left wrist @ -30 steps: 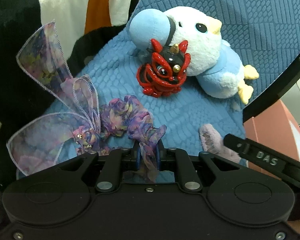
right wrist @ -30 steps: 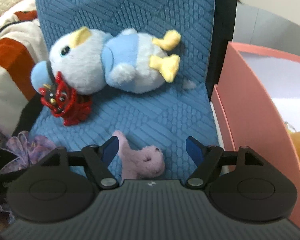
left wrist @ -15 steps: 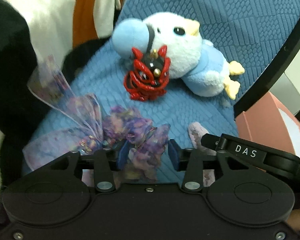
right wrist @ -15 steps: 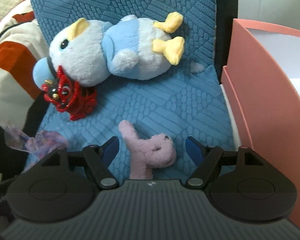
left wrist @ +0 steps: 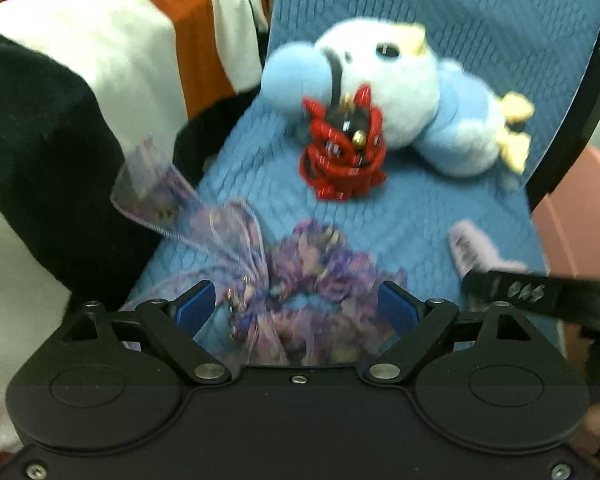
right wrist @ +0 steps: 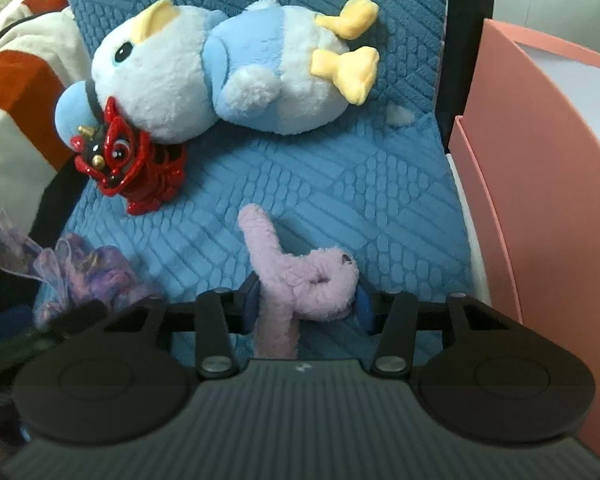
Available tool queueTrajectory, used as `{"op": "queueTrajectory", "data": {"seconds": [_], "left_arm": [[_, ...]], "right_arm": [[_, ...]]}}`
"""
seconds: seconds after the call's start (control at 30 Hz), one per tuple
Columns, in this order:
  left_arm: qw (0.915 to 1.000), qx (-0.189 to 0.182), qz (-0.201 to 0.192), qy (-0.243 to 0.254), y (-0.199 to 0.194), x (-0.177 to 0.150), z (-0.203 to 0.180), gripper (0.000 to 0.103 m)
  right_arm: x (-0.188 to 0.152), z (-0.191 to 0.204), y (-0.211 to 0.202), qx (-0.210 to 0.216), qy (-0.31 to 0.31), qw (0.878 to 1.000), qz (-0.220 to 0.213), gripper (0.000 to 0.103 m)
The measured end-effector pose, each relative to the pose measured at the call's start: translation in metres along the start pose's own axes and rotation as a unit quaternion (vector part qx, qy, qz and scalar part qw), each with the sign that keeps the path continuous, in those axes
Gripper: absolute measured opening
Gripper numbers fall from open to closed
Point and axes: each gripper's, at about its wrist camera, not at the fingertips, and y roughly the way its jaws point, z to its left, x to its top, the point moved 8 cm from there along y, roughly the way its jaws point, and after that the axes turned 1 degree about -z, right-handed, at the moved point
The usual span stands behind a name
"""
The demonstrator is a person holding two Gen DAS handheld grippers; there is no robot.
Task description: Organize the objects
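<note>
- Left gripper has just been opening: a second ago its pads were pinched together on the frilly band, half a second ago partly spread, and now the blue pads stand wide apart
- The purple scrunchie with its sheer ribbon bow lies on the blue cushion between those spread pads, no longer pinched; the picture is blurred, so whether a pad still brushes the frills I cannot tell
- The bow's long tail reaches out to the left edge of the cushion, toward the black, white and orange striped cloth
- Right gripper has just been closing: a second ago its pads stood wide with the little toy loose between them, and now they have come in against it
- The lilac plush toy sits pressed between the two blue pads, one limb poking up and away over the cushion, another running down under the gripper body
- Further out, the red lion figurine leans against the head of the blue and white plush bird, both lying where they were a second ago
- The plush bird lies on its side against the chair back, yellow feet toward the right
- The pink box stands just beside the chair on the right
</note>
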Motion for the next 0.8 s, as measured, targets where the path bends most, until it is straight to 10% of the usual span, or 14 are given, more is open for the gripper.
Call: {"op": "queueTrajectory", "data": {"seconds": [0.47,0.8], "left_arm": [[0.9986,0.035,0.032,0.023,0.025,-0.012,-0.002,0.088],[0.9994,0.026,0.005,0.02,0.017,-0.005,0.002,0.028]], "right_arm": [[-0.007,0.007,-0.008,-0.007,-0.032,0.999,-0.012,0.05],[-0.02,0.008,-0.017,-0.002,-0.041,0.999,-0.01,0.05]]}}
